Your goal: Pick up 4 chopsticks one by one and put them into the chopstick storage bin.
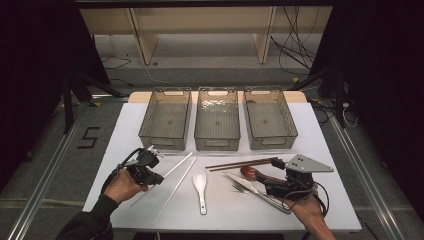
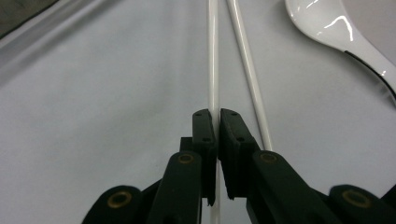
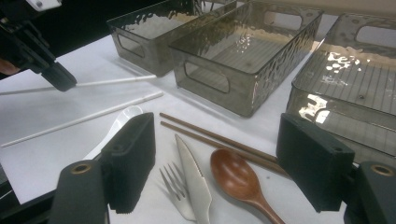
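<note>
My left gripper (image 1: 158,176) is shut on a white chopstick (image 1: 177,166) that lies aslant at the table's left; in the left gripper view its pads (image 2: 205,128) clamp the stick (image 2: 213,60). A second white chopstick (image 2: 246,70) lies just beside it, and a white ceramic spoon (image 1: 200,184) further right. My right gripper (image 3: 219,163) stands open, low over a wooden spoon (image 3: 236,176), with a knife (image 3: 191,170) and fork (image 3: 175,186) between its jaws. Two brown chopsticks (image 3: 210,135) lie just beyond.
Three empty smoky plastic bins (image 1: 165,140) (image 1: 217,142) (image 1: 272,141) stand in a row at the back of the white table (image 1: 125,130). Bare table lies in front of the cutlery and at the left. The floor drops away past the table's edges.
</note>
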Available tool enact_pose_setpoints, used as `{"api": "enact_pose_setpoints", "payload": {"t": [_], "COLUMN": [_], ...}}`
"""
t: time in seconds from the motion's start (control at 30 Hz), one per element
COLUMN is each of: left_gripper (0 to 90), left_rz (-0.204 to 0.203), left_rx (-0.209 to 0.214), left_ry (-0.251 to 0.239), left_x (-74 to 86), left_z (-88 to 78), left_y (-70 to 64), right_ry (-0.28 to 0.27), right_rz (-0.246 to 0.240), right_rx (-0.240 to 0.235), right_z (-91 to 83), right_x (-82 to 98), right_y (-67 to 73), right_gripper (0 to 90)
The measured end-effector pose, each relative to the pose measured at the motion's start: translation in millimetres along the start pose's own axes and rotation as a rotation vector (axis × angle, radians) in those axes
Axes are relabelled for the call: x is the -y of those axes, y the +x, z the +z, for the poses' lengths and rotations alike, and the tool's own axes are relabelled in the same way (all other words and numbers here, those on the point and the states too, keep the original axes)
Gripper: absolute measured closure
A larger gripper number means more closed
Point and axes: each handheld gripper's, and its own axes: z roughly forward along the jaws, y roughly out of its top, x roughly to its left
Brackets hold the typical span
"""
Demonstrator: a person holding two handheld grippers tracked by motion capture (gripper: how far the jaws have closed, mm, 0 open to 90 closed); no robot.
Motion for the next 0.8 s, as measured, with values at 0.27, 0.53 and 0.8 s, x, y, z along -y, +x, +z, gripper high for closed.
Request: {"api": "enact_pose_setpoints", "payload": {"t": [0.27, 0.53, 0.8], "left_gripper": [84.8, 84.8, 84.8], "left_rz": [-0.003, -0.006, -0.031], "left_rx": [0.005, 0.009, -0.008], "left_ry": [-0.062, -0.132, -0.213], "left_x": [-2.8, -12.5, -27.6], "left_z": [-14.3, -28.7, -41.7], "left_y": [0.4, 4.3, 15.7], "right_ry": [0.000, 0.000, -0.001], "right_rz": [0.003, 0.007, 0.007], "right_rx": [0.002, 0.000, 0.000], "right_z": [-0.3, 0.1, 0.2], "right_x": [0.0, 0.1, 0.3], "right_y": [0.1, -0.2, -0.7], "right_gripper": [29.3, 29.3, 29.3]}}
